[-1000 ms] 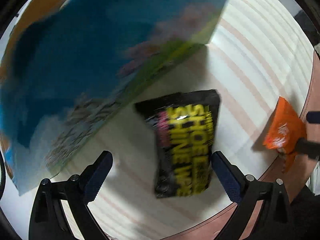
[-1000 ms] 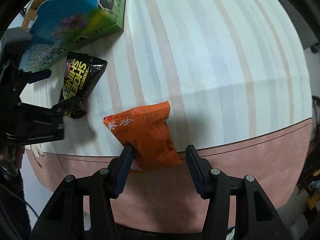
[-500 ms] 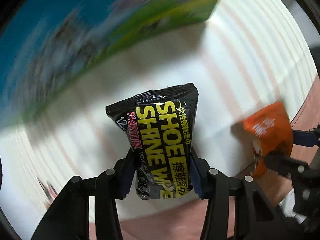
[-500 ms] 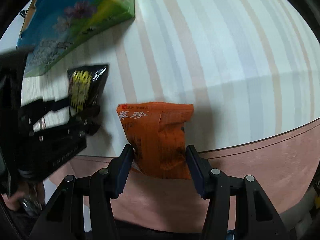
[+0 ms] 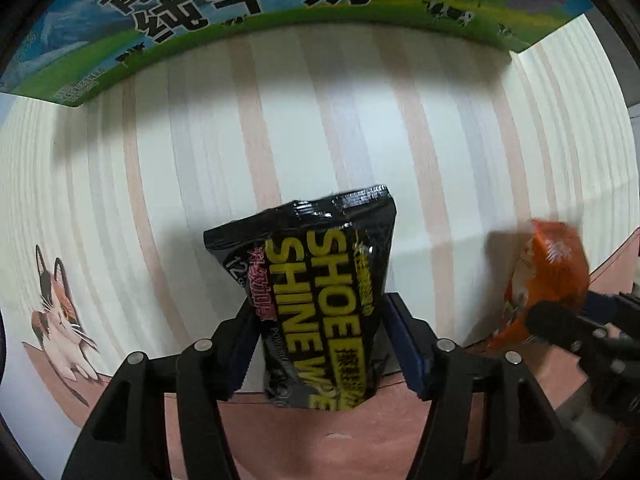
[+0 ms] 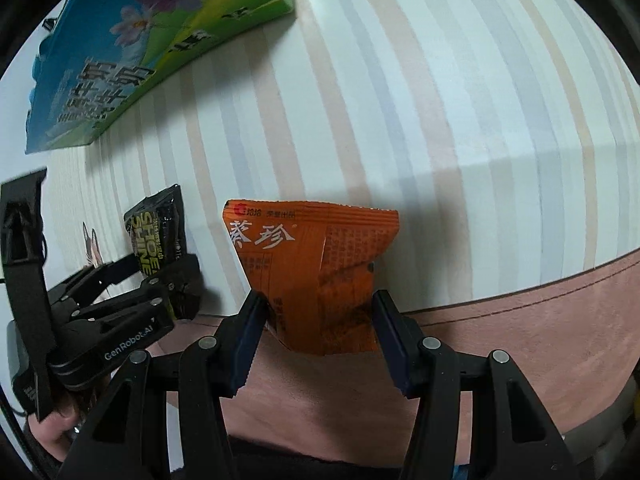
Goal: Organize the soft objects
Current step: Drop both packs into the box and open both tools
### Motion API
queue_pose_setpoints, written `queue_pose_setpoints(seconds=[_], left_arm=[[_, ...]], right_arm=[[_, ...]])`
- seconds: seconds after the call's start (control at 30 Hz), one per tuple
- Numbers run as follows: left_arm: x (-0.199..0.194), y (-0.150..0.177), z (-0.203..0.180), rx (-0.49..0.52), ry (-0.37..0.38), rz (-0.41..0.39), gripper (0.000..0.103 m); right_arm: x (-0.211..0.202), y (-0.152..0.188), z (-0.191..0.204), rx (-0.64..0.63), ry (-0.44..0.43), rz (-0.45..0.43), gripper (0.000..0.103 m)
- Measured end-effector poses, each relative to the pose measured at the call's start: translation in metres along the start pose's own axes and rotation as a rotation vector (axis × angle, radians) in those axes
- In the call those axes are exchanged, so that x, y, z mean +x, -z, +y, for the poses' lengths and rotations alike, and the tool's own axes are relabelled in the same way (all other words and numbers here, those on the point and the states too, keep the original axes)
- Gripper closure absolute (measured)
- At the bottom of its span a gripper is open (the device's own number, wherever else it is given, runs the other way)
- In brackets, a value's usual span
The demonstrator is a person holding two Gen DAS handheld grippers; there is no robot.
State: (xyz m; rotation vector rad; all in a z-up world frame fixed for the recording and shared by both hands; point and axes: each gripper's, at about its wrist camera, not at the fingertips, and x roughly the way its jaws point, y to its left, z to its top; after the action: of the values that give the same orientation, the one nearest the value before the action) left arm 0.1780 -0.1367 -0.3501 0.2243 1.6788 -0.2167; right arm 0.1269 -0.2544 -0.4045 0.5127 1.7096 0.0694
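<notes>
The left gripper is clamped on the lower half of a black pack of shoe shine wipes, one blue pad pressed against each side, and the pack stands upright above the near edge of the cloth. The right gripper pinches an orange packet in the same way, its sides creased inward where the pads press; this packet also rises upright between the fingers, near the line where the pink border meets the stripes. In the right wrist view the black pack sits to the left of the orange packet, apart from it. A printed cat shows on the cloth at the near left. Farther off, across a stretch of striped cloth, a milk box with blue and green print stands at the far left.
</notes>
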Motion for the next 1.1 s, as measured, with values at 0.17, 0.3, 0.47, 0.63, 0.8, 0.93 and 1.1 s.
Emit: queue_pose_setpoints(seconds=[0.17, 0.3, 0.47, 0.63, 0.8, 0.93, 1.1], left_arm=[[-0.02, -0.002, 0.003, -0.041, 0.018, -0.023, 0.058], [-0.041, 0.001, 0.032, -0.062, 0.049, -0.05, 0.059], [-0.104, 0.002, 0.042, -0.084, 0.114, -0.151, 0.059], [-0.196, -0.008, 0.058, -0.078, 0.16, -0.306, 0.059], [-0.264, -0.042, 0.092, -0.044, 0.154, -0.38, 0.059], [-0.279, -0.1, 0.123, -0.015, 0.006, -0.426, 0.059], [-0.27, -0.176, 0.145, 0.022, -0.167, -0.365, 0.058]], right_arm=[[0.006, -0.004, 0.017, -0.028, 0.066, -0.027, 0.047], [0.001, -0.003, 0.024, -0.044, 0.062, -0.051, 0.05], [-0.034, 0.0, 0.037, -0.062, -0.044, -0.099, 0.051], [-0.106, -0.003, 0.059, -0.121, -0.138, -0.197, 0.051], [-0.174, -0.028, 0.088, -0.163, -0.171, -0.308, 0.051], [-0.204, -0.077, 0.109, -0.169, -0.07, -0.381, 0.051], [-0.203, -0.147, 0.14, -0.171, 0.146, -0.393, 0.051]])
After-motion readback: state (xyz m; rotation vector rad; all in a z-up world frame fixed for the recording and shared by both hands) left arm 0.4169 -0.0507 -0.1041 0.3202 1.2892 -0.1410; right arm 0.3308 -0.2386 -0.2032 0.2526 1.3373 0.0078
